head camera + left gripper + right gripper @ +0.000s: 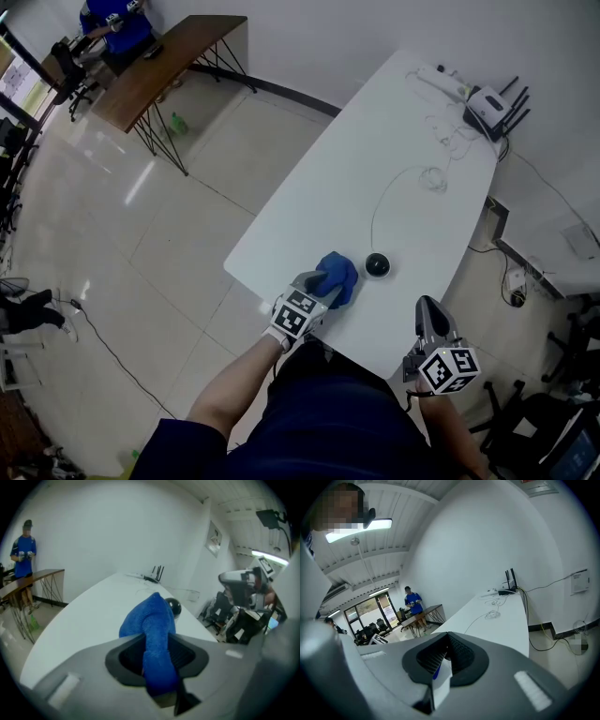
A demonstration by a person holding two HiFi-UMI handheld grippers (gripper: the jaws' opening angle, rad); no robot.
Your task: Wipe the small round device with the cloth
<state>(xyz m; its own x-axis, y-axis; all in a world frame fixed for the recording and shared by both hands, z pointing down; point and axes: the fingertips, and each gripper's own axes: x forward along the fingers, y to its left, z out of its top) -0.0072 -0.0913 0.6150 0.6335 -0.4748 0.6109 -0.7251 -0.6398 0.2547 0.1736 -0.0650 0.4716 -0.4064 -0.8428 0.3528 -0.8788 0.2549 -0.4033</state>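
One long white surface (403, 112) with rounded ends carries everything, running from the person at its near edge away to the far wall. The left gripper (319, 284) reaches over the near left part of it. The right gripper (429, 311) hangs just off the near right edge, pointing roughly level across the surface with its jaws clenched together and nothing of the task between them. It probably waits there so the wiping side has free room.

The left gripper's jaws are grasping a blue fleecy cloth (339, 277). In the left gripper view the fabric is pinched between the pads and bunches up beyond them into a loose hump. With that much soft material ahead of the jaws, it is the cloth and not the hard tips that would meet whatever is wiped.

The small round black device (377, 265) sits on the surface just to the right of the cloth, close to it but apparently not yet covered. From the left gripper's own view it peeks out behind the right shoulder of the hump, slightly farther off than the jaws. The wipe itself seems not yet begun, and the judgement is that a short move right and away would lay the cloth on the device.

A thin white cable (386, 187) trails from the device toward the far end.
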